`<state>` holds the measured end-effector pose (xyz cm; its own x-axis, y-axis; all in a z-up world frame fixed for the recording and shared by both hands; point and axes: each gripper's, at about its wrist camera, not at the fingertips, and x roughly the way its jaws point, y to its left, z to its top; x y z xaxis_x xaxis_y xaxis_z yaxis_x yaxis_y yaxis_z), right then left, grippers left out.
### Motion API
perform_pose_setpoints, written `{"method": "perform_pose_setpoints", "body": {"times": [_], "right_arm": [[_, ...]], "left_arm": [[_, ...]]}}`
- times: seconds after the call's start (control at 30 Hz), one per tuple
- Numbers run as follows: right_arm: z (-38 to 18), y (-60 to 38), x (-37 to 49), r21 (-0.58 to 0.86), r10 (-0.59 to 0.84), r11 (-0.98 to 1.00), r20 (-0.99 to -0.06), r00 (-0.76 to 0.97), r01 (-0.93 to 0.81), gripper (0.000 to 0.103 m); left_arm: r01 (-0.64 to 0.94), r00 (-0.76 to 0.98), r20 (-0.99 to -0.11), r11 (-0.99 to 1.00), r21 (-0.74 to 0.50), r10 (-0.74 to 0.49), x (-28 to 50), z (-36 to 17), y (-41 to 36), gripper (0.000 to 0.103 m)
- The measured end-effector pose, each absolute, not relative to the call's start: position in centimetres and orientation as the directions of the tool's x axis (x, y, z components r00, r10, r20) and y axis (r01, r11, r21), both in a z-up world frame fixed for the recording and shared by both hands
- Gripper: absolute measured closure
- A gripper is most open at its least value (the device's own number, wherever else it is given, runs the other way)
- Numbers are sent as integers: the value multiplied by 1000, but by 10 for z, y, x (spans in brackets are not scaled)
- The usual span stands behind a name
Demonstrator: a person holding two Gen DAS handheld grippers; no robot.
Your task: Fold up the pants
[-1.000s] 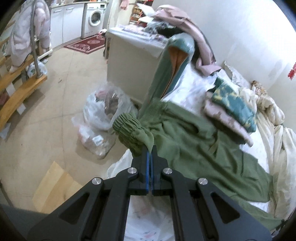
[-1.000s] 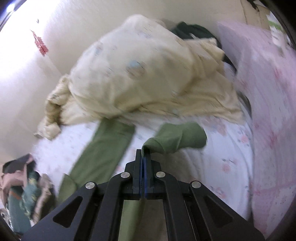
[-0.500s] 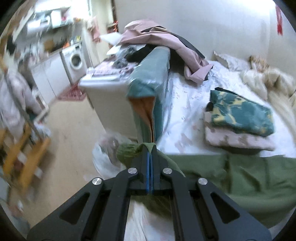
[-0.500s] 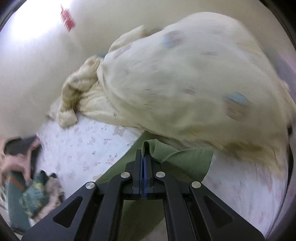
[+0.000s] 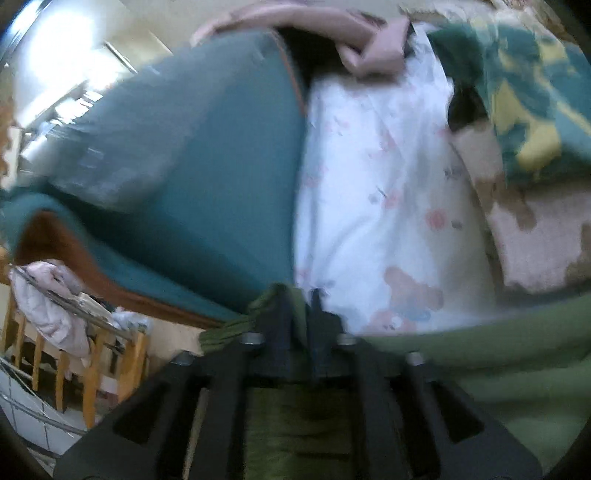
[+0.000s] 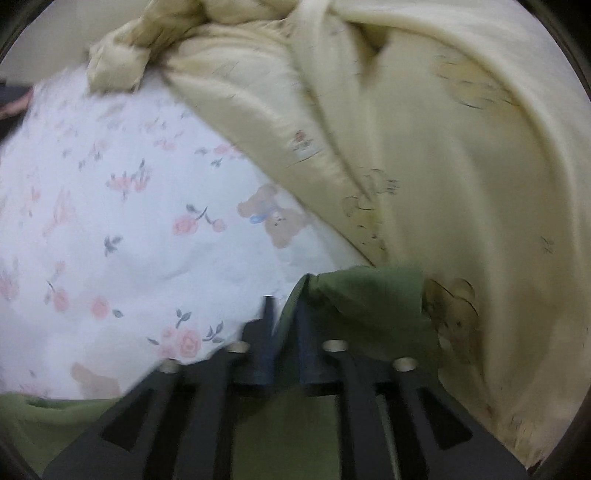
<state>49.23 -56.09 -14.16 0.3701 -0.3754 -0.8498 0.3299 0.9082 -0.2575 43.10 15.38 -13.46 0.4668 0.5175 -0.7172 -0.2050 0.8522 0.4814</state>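
on floral sheet (image 6: 110, 221): releasing green pants (image 5: 498, 369), cloth between opening jaws of left gripper (image 5: 297, 299) and right gripper (image 6: 284, 306); next likely withdraw, regrip for another fold.

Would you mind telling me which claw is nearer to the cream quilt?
Right. The right claw is opening around green pants fabric right beside the cream quilt. The left claw, also opening, sits by the teal cushion; no quilt shows there.

White floral bedsheet with teddy-bear print (image 5: 376, 192), teal upholstered footboard with orange trim (image 5: 207, 177) along its edge, pink garment (image 5: 354, 33) draped over it, folded teal-and-yellow cloth (image 5: 524, 96) atop a beige folded piece (image 5: 532, 236), crumpled cream quilt (image 6: 443, 147), wooden rack (image 5: 92, 365) beyond.
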Motion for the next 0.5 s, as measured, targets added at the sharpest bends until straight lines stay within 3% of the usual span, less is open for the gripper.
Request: {"method": "perform_pose_setpoints", "body": {"times": [0.03,0.07,0.1,0.13,0.17,0.3,0.5], "right_arm": [[-139,-561,490,-288,-402,901,-834,378,323,40],[-135,-563,486,-301,-412,900,-825,388,315,39],[-130,-566,482,-303,-410,902,-824,391,307,39],[-122,-570,476,-281,-386,912,-834,394,298,39],[-116,-574,471,-245,-346,928,-848,402,282,39],[-77,-585,436,-186,-265,960,-842,469,208,39],[-74,-626,363,-34,-202,936,-868,454,350,39]], "left_arm": [[-204,464,-721,854,478,514,430,-137,155,61],[-210,467,-721,856,472,512,429,-136,155,56],[-213,462,-737,868,448,494,426,-136,156,44],[-195,456,-758,883,426,466,426,-136,155,24],[-158,449,-776,895,418,442,425,-138,149,17],[-84,536,-755,913,398,378,396,-123,131,10],[-151,578,-791,979,138,201,353,-86,138,9]]}}
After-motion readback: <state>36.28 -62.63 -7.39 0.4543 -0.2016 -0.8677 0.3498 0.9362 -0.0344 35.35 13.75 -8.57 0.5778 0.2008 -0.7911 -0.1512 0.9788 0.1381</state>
